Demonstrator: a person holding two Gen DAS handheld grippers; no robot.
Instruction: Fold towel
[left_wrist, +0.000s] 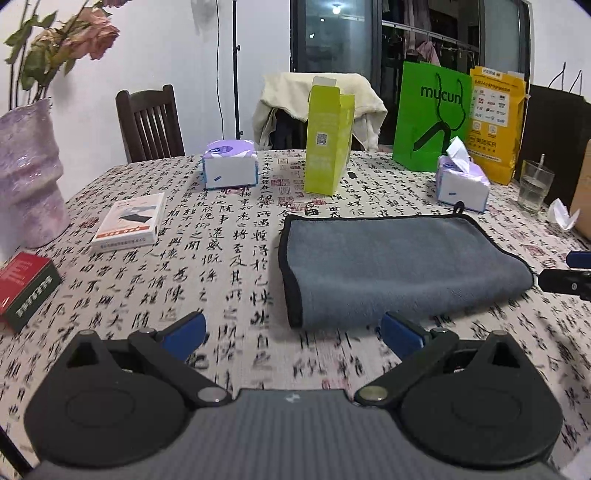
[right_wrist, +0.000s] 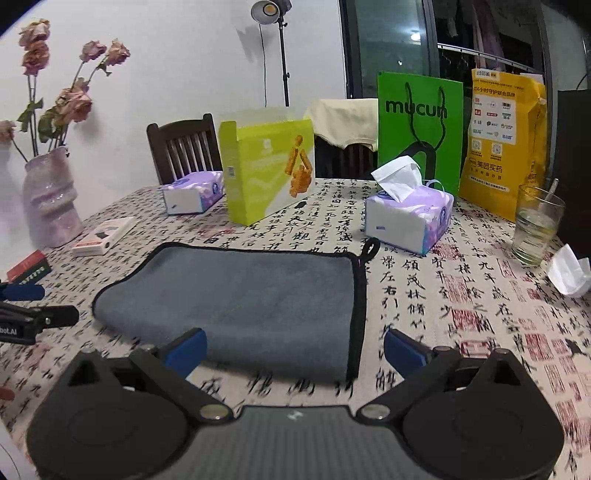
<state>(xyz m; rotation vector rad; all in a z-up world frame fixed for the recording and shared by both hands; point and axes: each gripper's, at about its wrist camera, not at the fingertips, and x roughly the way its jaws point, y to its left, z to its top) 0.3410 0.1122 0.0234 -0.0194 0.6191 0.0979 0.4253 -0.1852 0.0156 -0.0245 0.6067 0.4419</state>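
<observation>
A grey towel (left_wrist: 391, 266) with black trim lies folded over on the calligraphy-print tablecloth (left_wrist: 184, 258); it also shows in the right wrist view (right_wrist: 243, 299). Its hanging loop (right_wrist: 370, 248) sticks out at a far corner. My left gripper (left_wrist: 293, 332) is open and empty, hovering just short of the towel's near left corner. My right gripper (right_wrist: 293, 350) is open and empty, over the towel's near edge by its right corner. The right gripper's tip shows at the right edge of the left wrist view (left_wrist: 569, 273). The left gripper's tip shows at the left edge of the right wrist view (right_wrist: 29, 306).
Beyond the towel stand a lime box (left_wrist: 327, 140), two tissue packs (left_wrist: 229, 166) (right_wrist: 408, 218), a green bag (left_wrist: 430, 114), a yellow bag (left_wrist: 495, 122) and a glass (right_wrist: 535, 225). At left are a vase (left_wrist: 26, 177), a white box (left_wrist: 129, 221) and a red box (left_wrist: 26, 288).
</observation>
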